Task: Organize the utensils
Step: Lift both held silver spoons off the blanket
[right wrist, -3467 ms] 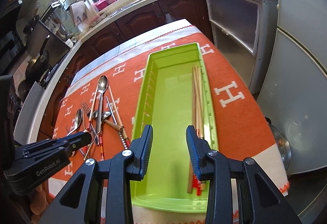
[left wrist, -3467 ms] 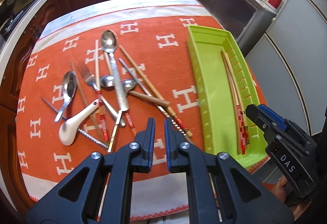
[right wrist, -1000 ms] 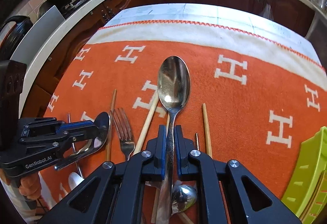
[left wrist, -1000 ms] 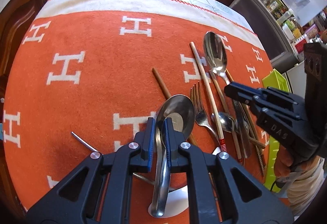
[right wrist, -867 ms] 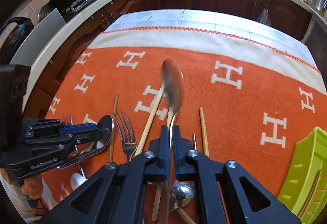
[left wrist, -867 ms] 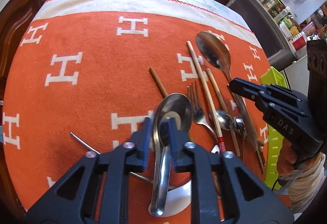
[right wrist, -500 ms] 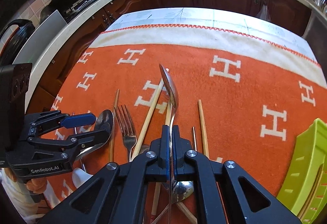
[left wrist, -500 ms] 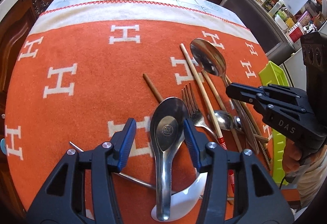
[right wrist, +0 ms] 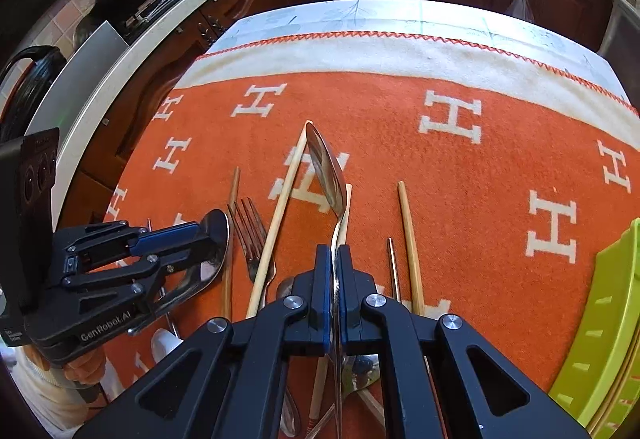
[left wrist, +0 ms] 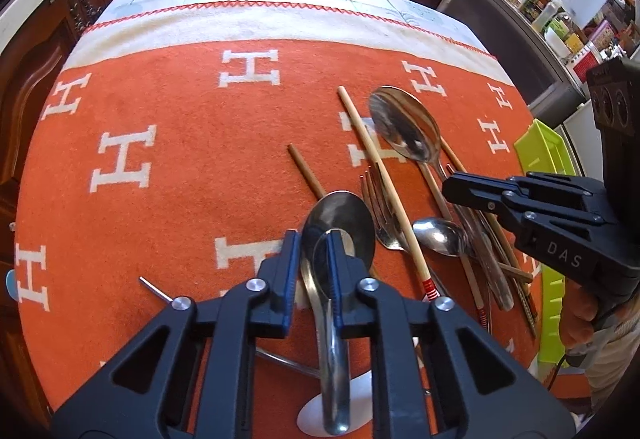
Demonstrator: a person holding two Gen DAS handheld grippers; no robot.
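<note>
Spoons are both gripped, left of the green tray (right wrist: 608, 323). The left gripper (left wrist: 312, 271), having just reopened and closed again, clamps the short spoon (left wrist: 338, 223); the right gripper (right wrist: 334, 279) stays pinched on the long spoon (right wrist: 326, 167), now rolled edge-up. Transfer to the tray looks imminent.

Two steel spoons (left wrist: 336, 235) (right wrist: 326, 171) raised on edge over scattered chopsticks (left wrist: 380, 175), a fork (left wrist: 382, 215), beside a green tray (right wrist: 604, 335).
</note>
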